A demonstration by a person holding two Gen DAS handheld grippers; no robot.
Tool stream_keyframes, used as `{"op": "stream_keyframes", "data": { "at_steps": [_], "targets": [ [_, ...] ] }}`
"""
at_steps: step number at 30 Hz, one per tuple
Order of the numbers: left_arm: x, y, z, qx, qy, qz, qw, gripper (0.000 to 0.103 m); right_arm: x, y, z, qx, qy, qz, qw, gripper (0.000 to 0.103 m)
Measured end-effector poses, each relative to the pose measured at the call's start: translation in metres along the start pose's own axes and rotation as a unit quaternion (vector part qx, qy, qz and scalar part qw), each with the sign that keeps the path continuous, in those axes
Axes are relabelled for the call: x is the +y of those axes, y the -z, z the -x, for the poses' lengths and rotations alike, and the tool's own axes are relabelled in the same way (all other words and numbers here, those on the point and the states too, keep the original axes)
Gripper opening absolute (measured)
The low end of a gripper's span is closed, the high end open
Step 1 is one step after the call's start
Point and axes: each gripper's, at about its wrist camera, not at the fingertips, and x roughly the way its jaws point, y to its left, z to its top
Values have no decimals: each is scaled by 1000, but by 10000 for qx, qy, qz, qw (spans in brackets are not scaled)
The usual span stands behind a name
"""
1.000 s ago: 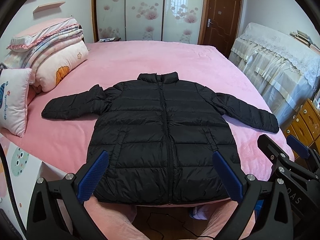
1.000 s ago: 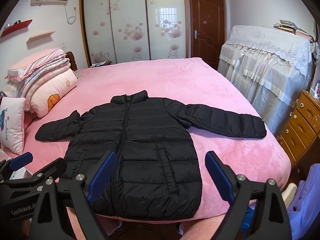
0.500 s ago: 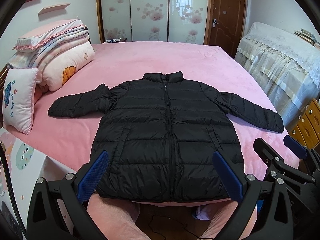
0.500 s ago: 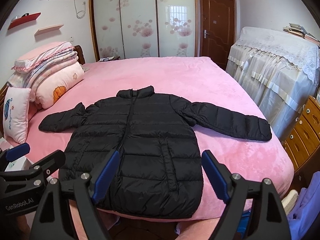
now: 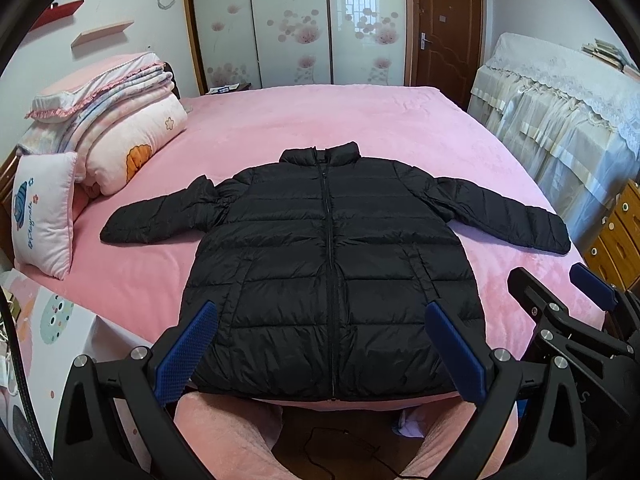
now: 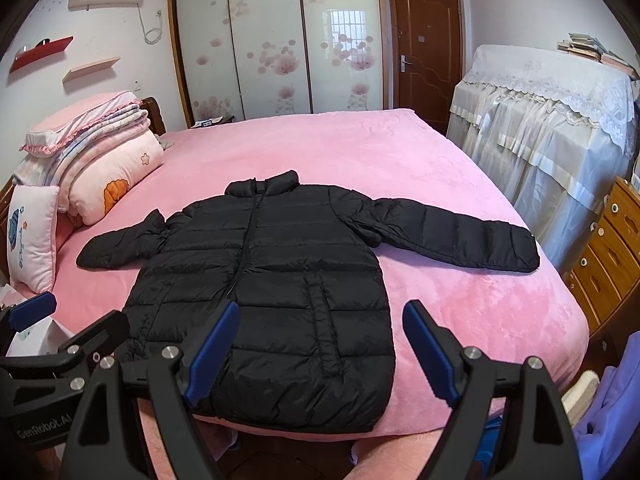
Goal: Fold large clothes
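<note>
Both views drawn nearer the black jacket (image 5: 328,280), now larger in frame (bedding pile shifted rightward)

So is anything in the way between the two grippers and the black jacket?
Nothing visible is. The black jacket lies flat and zipped on the pink bed, sleeves spread, with nothing on top of it. The left gripper and the right gripper both hang open just short of its hem, only air between them.

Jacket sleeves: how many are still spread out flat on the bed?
2. The left sleeve stretches toward the pillows; the right sleeve stretches toward the dresser. Neither is folded onto the jacket body.
</note>
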Motion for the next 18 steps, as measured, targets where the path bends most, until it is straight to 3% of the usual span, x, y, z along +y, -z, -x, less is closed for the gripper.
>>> {"op": "stream_keyframes", "data": {
  "at_steps": [12,18],
  "targets": [
    [-41,-18,-14,71,135,-345,9993,102,-50,0,-15,273,-201,-616,9975,85],
    [-73,-42,-33,8,333,-636,9974,102,-90,-15,-25,182,396,-1019,9938,85]
  ]
}}
